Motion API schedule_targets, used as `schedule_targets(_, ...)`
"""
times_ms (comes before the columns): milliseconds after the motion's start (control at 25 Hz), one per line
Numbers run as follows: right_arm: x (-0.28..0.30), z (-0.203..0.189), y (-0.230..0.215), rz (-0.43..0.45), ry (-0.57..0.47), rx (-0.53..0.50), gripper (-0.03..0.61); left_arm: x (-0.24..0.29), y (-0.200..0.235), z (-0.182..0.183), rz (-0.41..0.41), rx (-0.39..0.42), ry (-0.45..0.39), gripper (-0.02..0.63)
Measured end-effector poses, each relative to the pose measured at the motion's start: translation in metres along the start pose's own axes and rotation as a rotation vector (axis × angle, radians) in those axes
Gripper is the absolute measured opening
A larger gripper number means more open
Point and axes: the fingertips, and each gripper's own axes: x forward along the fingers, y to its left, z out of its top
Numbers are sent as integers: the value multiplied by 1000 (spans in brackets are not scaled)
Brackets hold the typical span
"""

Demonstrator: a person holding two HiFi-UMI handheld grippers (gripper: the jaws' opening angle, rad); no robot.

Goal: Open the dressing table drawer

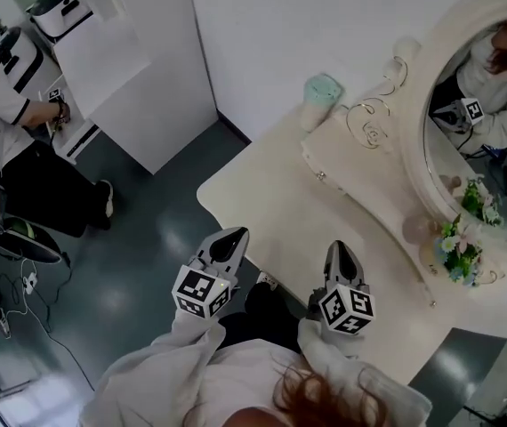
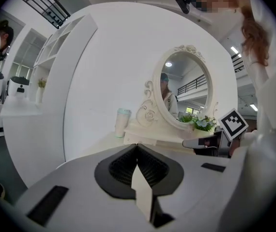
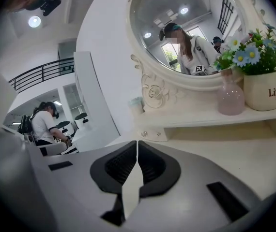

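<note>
Lower centre of the head view: left gripper (image 1: 234, 237), grey plastic with a black-and-white marker cube, tip just off the near edge of the cream-white dressing table (image 1: 271, 194) and over the dark floor. In the left gripper view (image 2: 137, 147), ribbed black pads pressed together, nothing between them. To its right in the head view, right gripper (image 1: 341, 248) of the same build, tip over the table's near edge. In the right gripper view (image 3: 136, 143), jaws likewise together and empty. Both aimed toward the back of the table (image 3: 235, 151), neither touching anything on it. Small cream drawer with two round knobs (image 3: 152, 133) set under the left end of the mirror's shelf, centre of the right gripper view. Found right of centre in the head view (image 1: 325, 175), well apart from both grippers, front apparently flush and closed. Above it, large oval mirror in a carved white frame (image 3: 186, 33), at the right edge of the head view (image 1: 476, 149). Pale mint-topped cup (image 1: 318, 99) at the shelf's left end. Rosy glass vase (image 3: 231, 98) and white ceramic pot of blue and white flowers (image 3: 263, 92) on the shelf, upper right of the right gripper view. Upper left of the head view: person in a white shirt and dark trousers (image 1: 4, 140) at a white counter.
</note>
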Motion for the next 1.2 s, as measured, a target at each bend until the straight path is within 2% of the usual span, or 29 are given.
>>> schedule_targets(320,9,7,-32,-99,-28,59,37,56,-3,7,-107,30,41,17)
schedule_targets(760,-12,2,-59,-218,-73,135,37,111,-41,0,-294,71,111,17)
schedule_targets(1000,-10,1,-55,-268,-96,160,36,143,-35,-4,-292,94,169,17)
schedule_targets(1200,-10,7,-51,-345,-129,198,36,167,-30,-8,-314,126,232,18)
